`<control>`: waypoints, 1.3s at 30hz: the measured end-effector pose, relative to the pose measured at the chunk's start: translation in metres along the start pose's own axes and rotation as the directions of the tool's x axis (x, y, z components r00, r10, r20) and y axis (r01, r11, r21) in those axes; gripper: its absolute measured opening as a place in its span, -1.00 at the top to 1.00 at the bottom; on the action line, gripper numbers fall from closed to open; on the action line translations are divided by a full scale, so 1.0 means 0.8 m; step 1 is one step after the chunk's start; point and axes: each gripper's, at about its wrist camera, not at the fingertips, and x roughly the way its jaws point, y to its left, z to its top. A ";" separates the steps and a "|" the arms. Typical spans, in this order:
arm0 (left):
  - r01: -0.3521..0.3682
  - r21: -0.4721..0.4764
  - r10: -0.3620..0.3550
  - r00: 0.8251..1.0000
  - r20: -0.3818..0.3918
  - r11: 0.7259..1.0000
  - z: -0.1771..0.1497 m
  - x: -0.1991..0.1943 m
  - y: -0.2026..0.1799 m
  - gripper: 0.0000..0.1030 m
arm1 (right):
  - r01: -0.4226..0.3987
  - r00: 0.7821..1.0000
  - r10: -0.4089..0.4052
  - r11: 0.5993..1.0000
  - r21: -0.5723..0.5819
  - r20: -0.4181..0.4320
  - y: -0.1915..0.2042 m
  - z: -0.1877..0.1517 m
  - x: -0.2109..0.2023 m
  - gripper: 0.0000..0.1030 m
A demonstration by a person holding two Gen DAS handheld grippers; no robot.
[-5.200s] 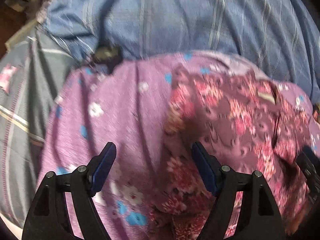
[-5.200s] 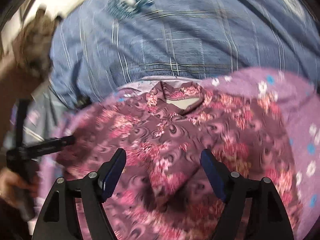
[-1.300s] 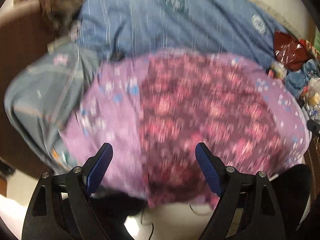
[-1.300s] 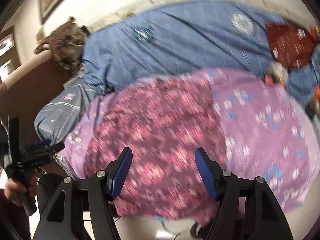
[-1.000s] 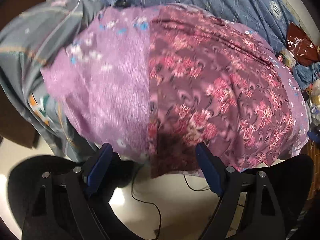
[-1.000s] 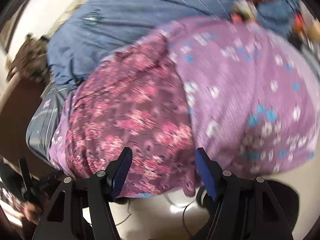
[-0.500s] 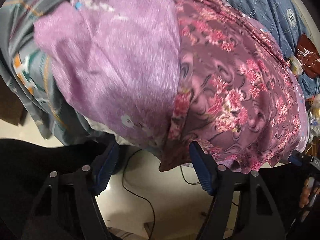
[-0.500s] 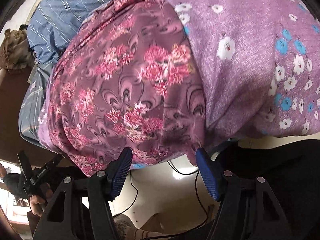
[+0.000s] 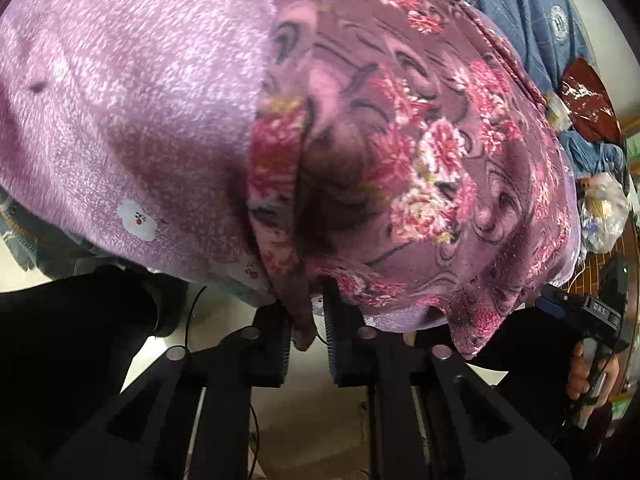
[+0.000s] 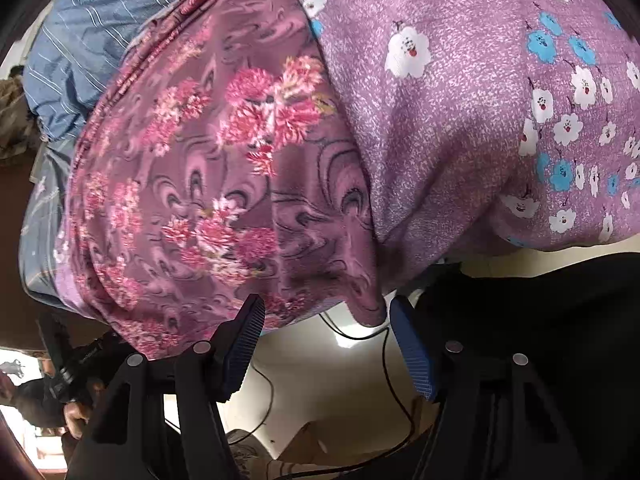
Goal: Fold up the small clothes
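Bedding, clutter and floor around the work

A purple flowered blanket [image 10: 460, 128] covers the bed, its near edge hanging over the side; a blue plaid quilt [image 9: 516, 4] lies along the bed's far edge. At the bed's right end sit a dark red bag [image 9: 588, 100], a bundle of blue cloth [image 9: 592, 156] and a clear plastic bag [image 9: 604, 212]. Black cables [image 10: 360, 336] trail across the pale floor [image 9: 312, 424] below.

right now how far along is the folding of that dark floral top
Early. Done: the floral garment lies spread on the purple blanket, hem hanging over the edge. In hand: the left gripper is shut on one hem corner; the right gripper is open around the other corner, not gripping. Left: close the right, then make the folds.
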 end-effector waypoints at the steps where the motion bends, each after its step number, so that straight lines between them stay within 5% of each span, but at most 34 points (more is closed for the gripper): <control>1: 0.013 0.000 -0.013 1.000 0.003 1.000 0.000 -0.001 0.000 0.87 | 0.005 1.000 -0.005 1.000 -0.008 -0.005 0.004 0.001 0.004 -0.30; 4: 0.037 -0.009 -0.037 0.999 0.007 0.999 0.002 -0.005 0.000 0.84 | 0.039 0.999 -0.039 0.999 0.002 -0.033 0.006 0.003 0.019 -0.30; 6: 0.038 -0.023 -0.038 0.999 0.005 0.999 0.003 -0.006 0.005 0.54 | 0.034 0.998 -0.033 0.999 0.027 -0.045 0.005 0.007 0.030 -0.30; 7: 0.043 -0.031 -0.043 0.999 0.000 0.999 0.004 -0.005 0.008 0.22 | 0.043 0.998 -0.041 0.999 0.031 -0.048 0.002 0.009 0.036 -0.30; 10: 0.053 -0.036 -0.052 0.999 0.016 0.998 0.011 -0.004 0.013 0.16 | 0.084 0.996 -0.082 0.996 0.039 -0.044 -0.002 0.018 0.054 -0.23; 12: 0.055 -0.021 -0.054 0.998 0.019 0.998 0.013 -0.005 0.018 0.49 | 0.083 0.996 -0.082 0.996 0.018 -0.041 -0.002 0.020 0.058 0.09; 13: 0.053 -0.015 -0.052 0.998 0.019 0.999 0.010 -0.005 0.014 0.86 | 0.082 0.996 -0.082 0.997 -0.005 -0.041 0.001 0.020 0.057 0.67; 14: 0.045 -0.008 -0.045 0.999 0.022 0.999 0.010 -0.006 0.013 0.91 | 0.079 0.996 -0.080 0.997 -0.023 -0.038 0.003 0.018 0.055 0.90; 20: 0.084 0.059 -0.085 0.996 0.026 0.995 0.002 -0.033 -0.003 0.95 | 0.023 0.999 -0.027 0.989 -0.146 -0.024 0.032 0.003 0.010 0.91; 24: 0.185 0.087 -0.188 0.982 0.026 0.979 0.007 -0.075 -0.006 0.95 | -0.147 0.988 0.152 0.964 -0.222 0.006 0.049 0.002 -0.065 0.91; 29: 0.325 0.130 -0.335 0.939 0.071 0.937 0.028 -0.147 -0.026 0.95 | -0.320 0.919 0.372 0.897 -0.306 0.130 0.072 0.024 -0.164 0.91; 32: 0.346 0.168 -0.368 0.923 0.116 0.923 0.048 -0.184 -0.035 0.94 | -0.362 0.871 0.442 0.873 -0.326 0.216 0.079 0.046 -0.192 0.91; 35: 0.272 0.227 -0.302 0.947 0.110 0.935 0.055 -0.196 -0.040 0.93 | -0.349 0.858 0.441 0.877 -0.329 0.264 0.083 0.065 -0.203 0.91; 39: 0.156 0.133 -0.162 0.986 0.036 0.979 0.053 -0.164 -0.009 0.71 | -0.360 0.855 0.448 0.876 -0.321 0.263 0.098 0.073 -0.193 0.91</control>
